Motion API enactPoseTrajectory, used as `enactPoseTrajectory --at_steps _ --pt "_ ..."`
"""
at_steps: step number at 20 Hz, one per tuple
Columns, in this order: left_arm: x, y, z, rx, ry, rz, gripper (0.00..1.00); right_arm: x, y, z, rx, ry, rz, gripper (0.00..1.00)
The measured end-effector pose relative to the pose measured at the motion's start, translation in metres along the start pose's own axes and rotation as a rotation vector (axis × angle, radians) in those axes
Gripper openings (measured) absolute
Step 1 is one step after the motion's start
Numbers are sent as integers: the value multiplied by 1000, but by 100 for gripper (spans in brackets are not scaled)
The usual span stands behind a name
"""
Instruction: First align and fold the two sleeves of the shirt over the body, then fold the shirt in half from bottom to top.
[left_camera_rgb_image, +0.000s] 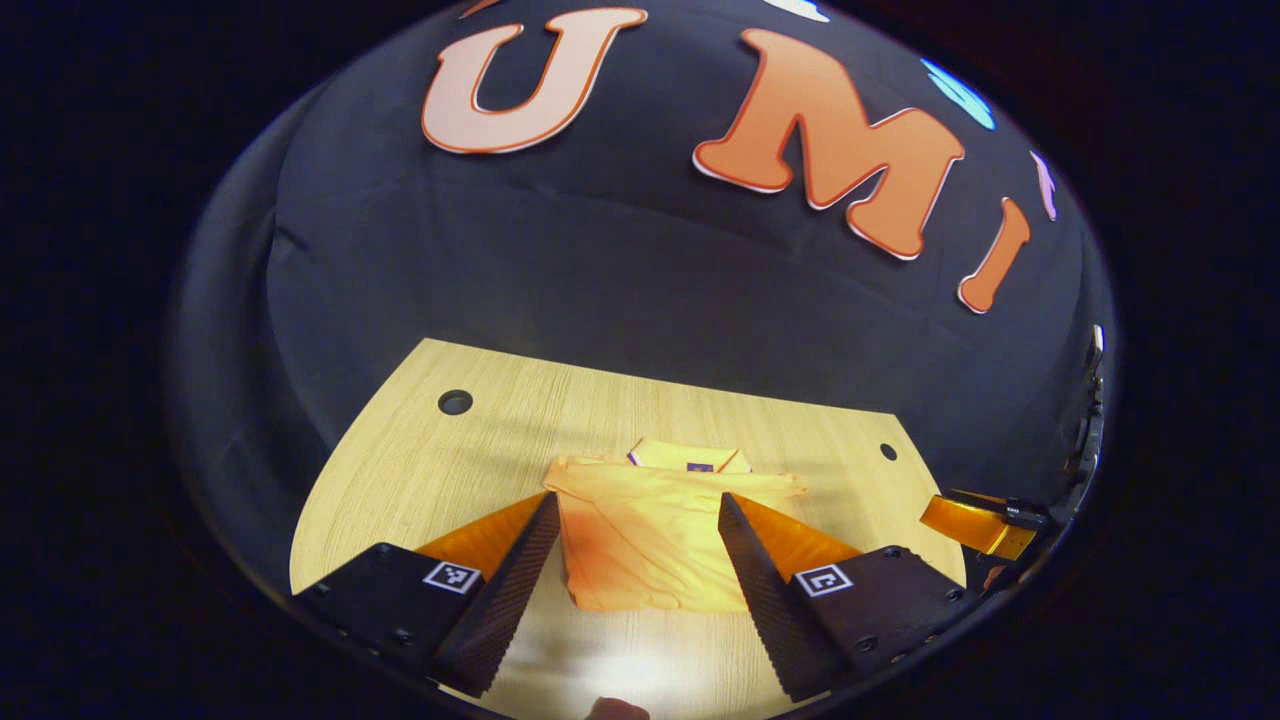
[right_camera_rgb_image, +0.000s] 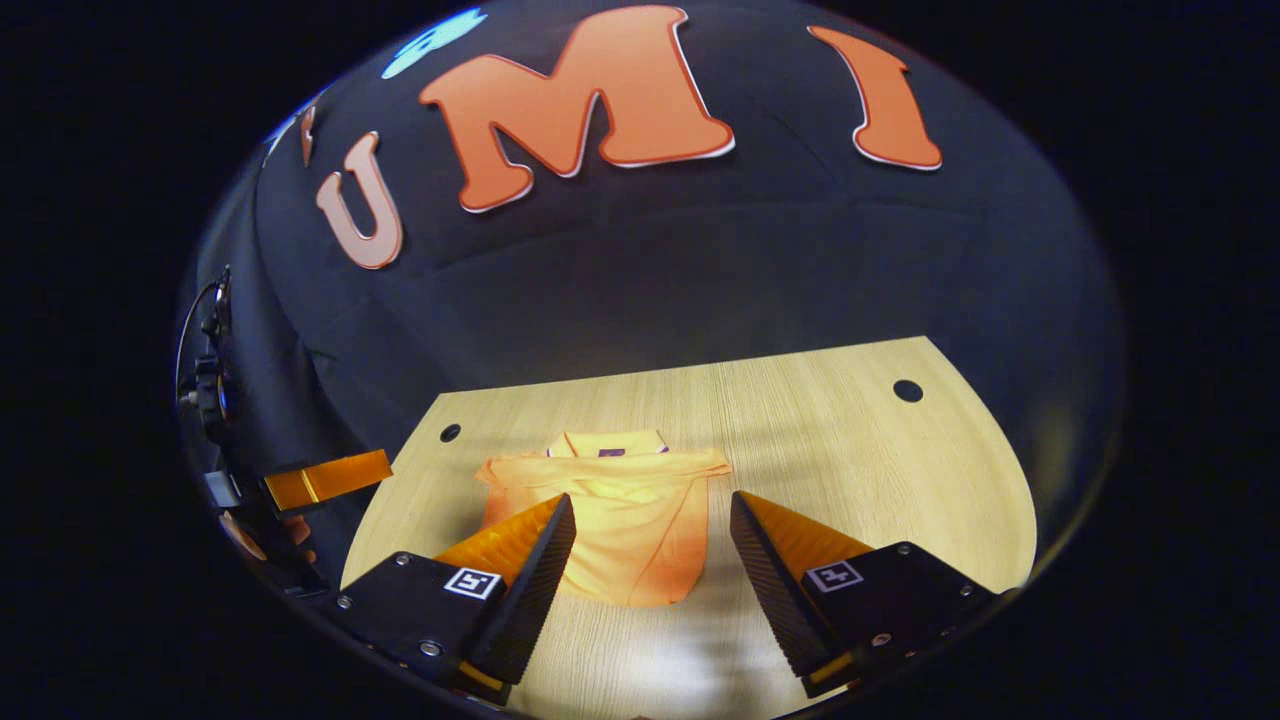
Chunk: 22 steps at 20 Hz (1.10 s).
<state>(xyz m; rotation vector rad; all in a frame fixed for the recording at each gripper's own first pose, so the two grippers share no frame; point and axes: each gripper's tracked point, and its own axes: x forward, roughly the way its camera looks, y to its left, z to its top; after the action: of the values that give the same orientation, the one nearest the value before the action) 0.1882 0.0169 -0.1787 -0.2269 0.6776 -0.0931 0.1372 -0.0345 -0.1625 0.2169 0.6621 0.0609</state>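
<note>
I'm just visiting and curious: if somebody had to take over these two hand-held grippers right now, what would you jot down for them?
Left gripper: open, holding nothing, above the table's near edge.
Right gripper: open, holding nothing, likewise.
Shirt: flat on the table, collar at the far end, both sleeves already folded over the body.
Left to do: fold the bottom hem up to the collar.

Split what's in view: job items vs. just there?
Job:
shirt, sleeves folded in, lying flat
left gripper, jaws open above it
right gripper, jaws open

Just there:
table
holes in the table
</note>
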Motion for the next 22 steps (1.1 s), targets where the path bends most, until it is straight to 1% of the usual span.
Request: enactPoseTrajectory --at_steps 3,6,9,13,16,19,22 --pt "-33 -16 -7 12 -49 5 98 -28 9 4 -32 -61 17 95" --pt "-60 -22 -11 20 -86 4 98 -58 17 9 -58 -131 31 95" --pt "-90 -31 -15 18 -132 -8 98 -77 20 6 -99 -211 9 95" --pt "-112 -39 -23 36 -195 8 98 -84 35 -5 -125 -234 25 95" --pt "-134 -44 -35 12 -261 3 98 -111 39 -16 -155 -273 31 95" --pt "-153 -45 -36 28 -340 19 98 -128 42 -16 -201 -334 13 95" --pt "-168 -47 -39 47 -397 35 98 -138 45 -23 -244 -365 5 96"
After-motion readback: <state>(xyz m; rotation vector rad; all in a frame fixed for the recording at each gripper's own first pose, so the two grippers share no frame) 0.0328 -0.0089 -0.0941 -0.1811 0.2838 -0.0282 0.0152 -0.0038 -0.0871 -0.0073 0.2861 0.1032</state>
